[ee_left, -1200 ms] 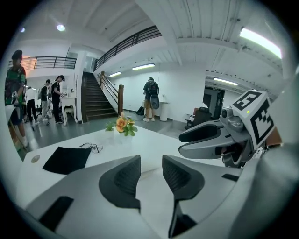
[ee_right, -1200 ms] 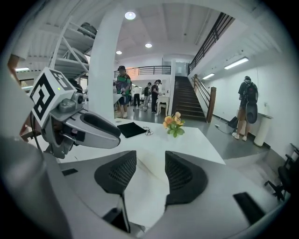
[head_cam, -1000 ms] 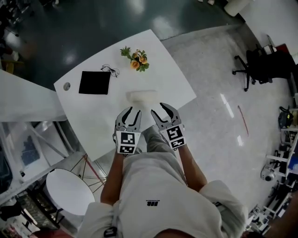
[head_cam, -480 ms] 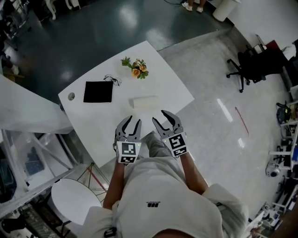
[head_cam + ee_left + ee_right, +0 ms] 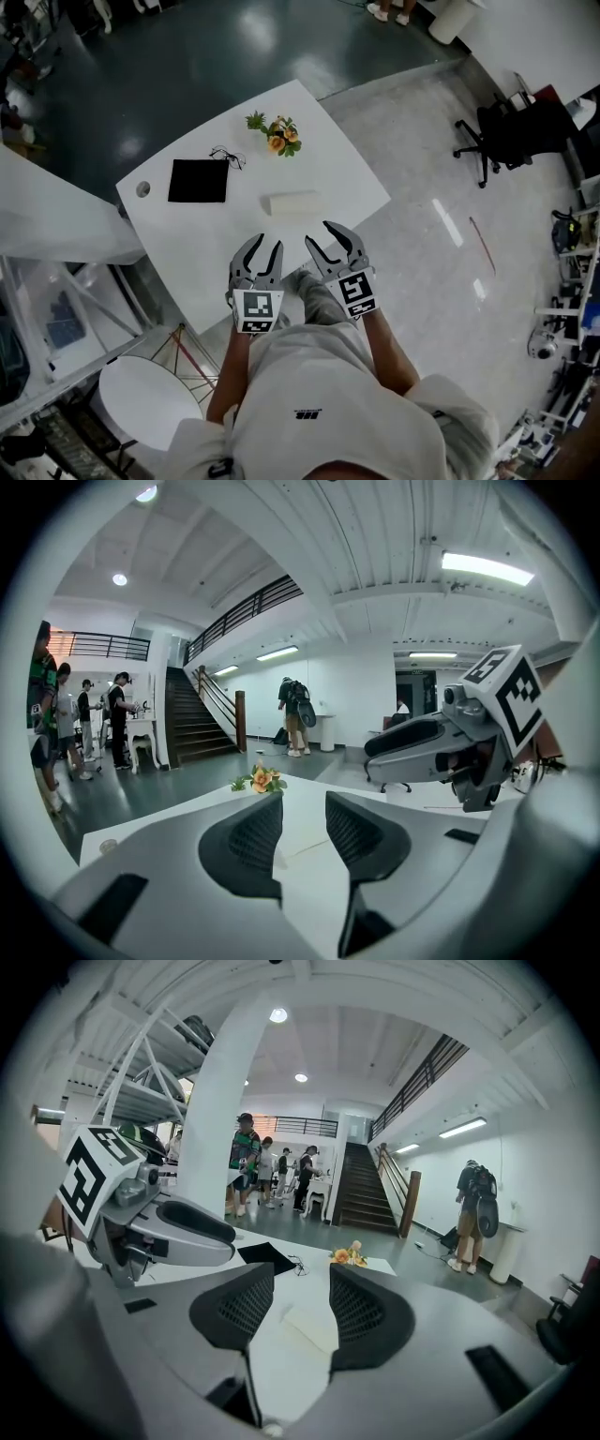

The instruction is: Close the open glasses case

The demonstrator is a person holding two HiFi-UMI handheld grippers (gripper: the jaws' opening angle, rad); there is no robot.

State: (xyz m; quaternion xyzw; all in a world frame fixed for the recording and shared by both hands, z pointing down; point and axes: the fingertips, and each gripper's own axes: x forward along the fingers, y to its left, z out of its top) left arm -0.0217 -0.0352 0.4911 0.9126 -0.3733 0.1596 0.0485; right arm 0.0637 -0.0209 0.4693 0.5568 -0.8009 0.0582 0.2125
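Note:
A white oblong glasses case [image 5: 293,203] lies on the white table [image 5: 328,159], towards its near right side. It is also between my jaws' line of sight in the right gripper view [image 5: 314,1326]; whether its lid is up I cannot tell. My left gripper [image 5: 265,246] hovers at the table's near edge, open and holding nothing [image 5: 302,817]. Beside it, my right gripper [image 5: 320,234] is just short of the case, also open and holding nothing [image 5: 300,1302]. Neither one touches the case.
A black square pouch [image 5: 197,181] lies at the table's left, with a pair of glasses [image 5: 228,157] by its far corner. A small flower bunch [image 5: 274,134] stands at the far edge. An office chair [image 5: 502,136] and a round white stool [image 5: 141,398] stand on the floor.
Both grippers have lifted a little together near the table's front edge. Their jaws stand as wide as before, and the case has not moved.

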